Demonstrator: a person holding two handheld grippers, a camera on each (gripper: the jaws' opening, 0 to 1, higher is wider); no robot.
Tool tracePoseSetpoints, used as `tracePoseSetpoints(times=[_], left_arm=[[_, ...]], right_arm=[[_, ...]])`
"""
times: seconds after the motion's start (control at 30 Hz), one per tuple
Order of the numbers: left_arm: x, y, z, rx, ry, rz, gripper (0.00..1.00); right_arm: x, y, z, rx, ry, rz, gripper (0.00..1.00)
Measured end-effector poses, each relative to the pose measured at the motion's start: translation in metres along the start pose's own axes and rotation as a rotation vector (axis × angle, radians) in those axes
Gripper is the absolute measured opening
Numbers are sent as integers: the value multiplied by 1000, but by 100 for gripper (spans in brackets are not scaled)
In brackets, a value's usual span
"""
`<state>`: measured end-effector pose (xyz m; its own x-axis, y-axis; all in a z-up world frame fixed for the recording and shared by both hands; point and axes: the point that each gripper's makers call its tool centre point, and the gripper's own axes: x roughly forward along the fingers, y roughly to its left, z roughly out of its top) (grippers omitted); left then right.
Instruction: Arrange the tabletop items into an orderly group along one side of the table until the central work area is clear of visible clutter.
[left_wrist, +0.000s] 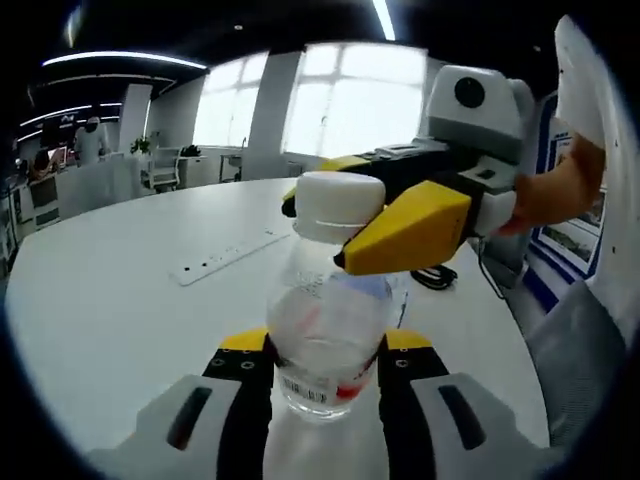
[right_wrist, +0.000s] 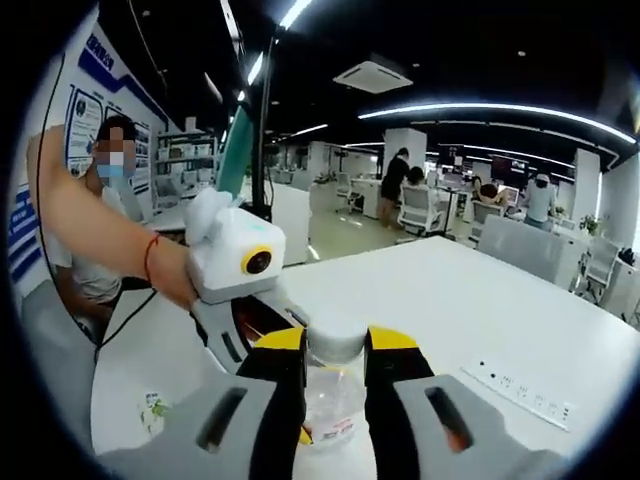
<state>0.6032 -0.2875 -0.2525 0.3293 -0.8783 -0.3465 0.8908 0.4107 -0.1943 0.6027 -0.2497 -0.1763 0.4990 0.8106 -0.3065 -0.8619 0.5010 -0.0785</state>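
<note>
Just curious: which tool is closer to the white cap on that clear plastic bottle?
Right. The right tool grips the white cap; the left tool holds the bottle's body lower down.

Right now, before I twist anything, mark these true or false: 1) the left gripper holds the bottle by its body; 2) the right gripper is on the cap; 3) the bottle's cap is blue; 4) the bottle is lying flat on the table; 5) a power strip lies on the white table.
1) True: the left gripper has its jaws on either side of the clear bottle at its body.
2) True: the right gripper closes on the cap.
3) False: the cap is white.
4) False: the bottle is upright between the jaws.
5) True: a white power strip lies on the table.
</note>
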Motion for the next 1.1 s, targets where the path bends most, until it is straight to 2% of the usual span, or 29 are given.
tracePoseSetpoints(times=[0.57,1.1], left_arm=[[0,1,-10,12,31,-12,41],[-1,-3,-11,10,36,-14,42]], right_arm=[[-1,6,-13,-49,52,-14,20],[-5,10,-14,-76,95,-22,21]])
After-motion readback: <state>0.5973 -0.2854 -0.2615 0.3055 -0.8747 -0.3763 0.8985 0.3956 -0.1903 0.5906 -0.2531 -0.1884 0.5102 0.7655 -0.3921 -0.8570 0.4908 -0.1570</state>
